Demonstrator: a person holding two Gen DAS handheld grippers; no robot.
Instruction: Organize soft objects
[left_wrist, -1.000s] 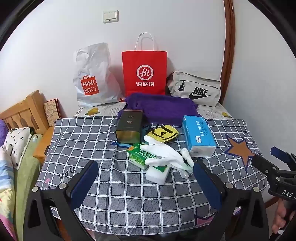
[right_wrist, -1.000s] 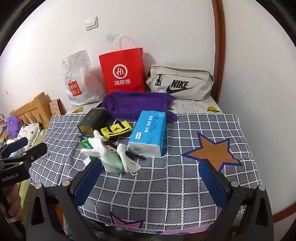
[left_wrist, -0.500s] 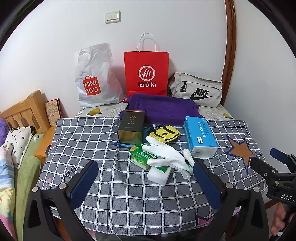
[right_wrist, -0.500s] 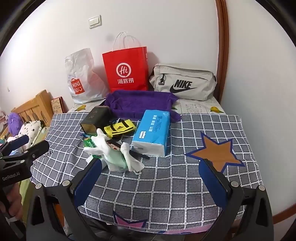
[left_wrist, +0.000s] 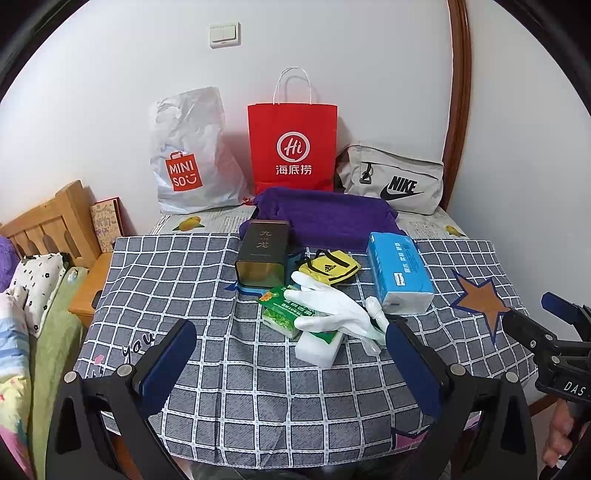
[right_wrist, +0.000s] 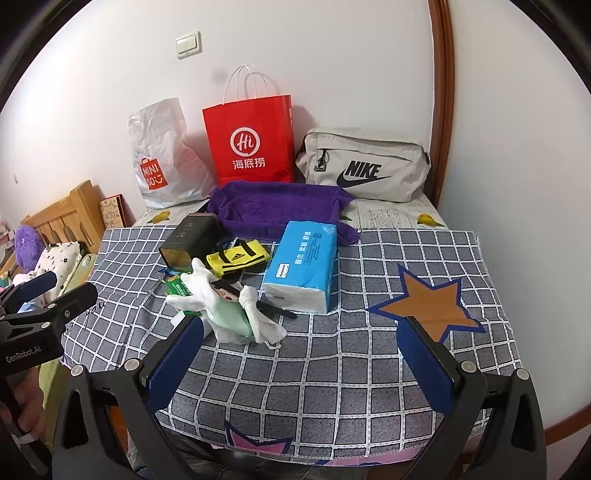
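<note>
On the checked cloth (left_wrist: 192, 280), nothing looks sorted yet; by my reading the task has barely begun. Taking the blue tissue pack (left_wrist: 399, 269) as landmark: behind it, toward the wall, lies the folded purple towel (left_wrist: 325, 218), the biggest soft thing, and beyond that stand a red paper bag (left_wrist: 291, 147), a white plastic bag (left_wrist: 188, 155) and a grey pouch (left_wrist: 395, 181), any of which might serve as a container, though I cannot tell which is meant. Left of the tissue pack sits a dark tin (left_wrist: 264, 254), hard and probably not part of the job. Between tin and pack lies a small yellow bag (left_wrist: 330, 266). In front and to the left of the pack, a white glove (left_wrist: 325, 306) is draped over a green packet (left_wrist: 284, 310) and a white block (left_wrist: 319, 347), all heaped together.

Both tools hang near the cloth's front edge, well short of the heap. The left gripper (left_wrist: 288, 363) has its jaws spread wide with nothing between them; the right gripper (right_wrist: 299, 363) is likewise spread wide and empty. Every soft piece remains to be picked up.
</note>
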